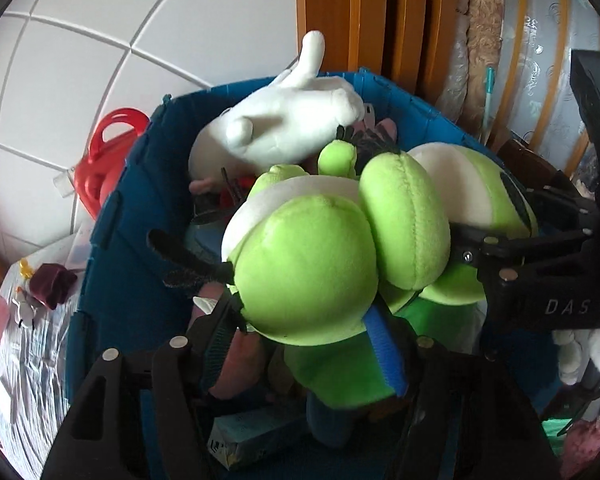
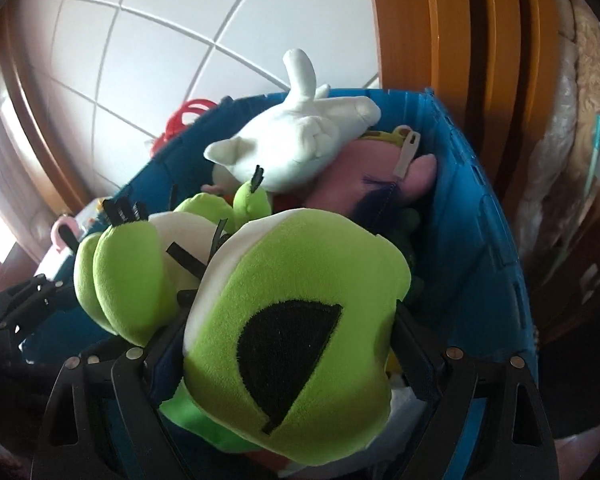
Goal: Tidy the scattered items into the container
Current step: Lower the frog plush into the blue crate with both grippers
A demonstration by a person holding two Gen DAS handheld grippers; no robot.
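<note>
Nearest to us, our left gripper has its jaws pressed on the green frog plush, one finger at each side of its lower body. Our right gripper pinches the same plush at the head, where the black eye patch faces the camera. In the left wrist view the right gripper comes in from the right side, so the two grips are at opposite ends and the long axis of the plush runs between them, roughly across the opening.

The plush is held over the blue container, and we cannot tell if it already rests on the toys below. Deeper inside lie a white plush and a pink plush. Outside, some small items lie on a cloth to the left, and a red plastic thing stands behind the wall.
</note>
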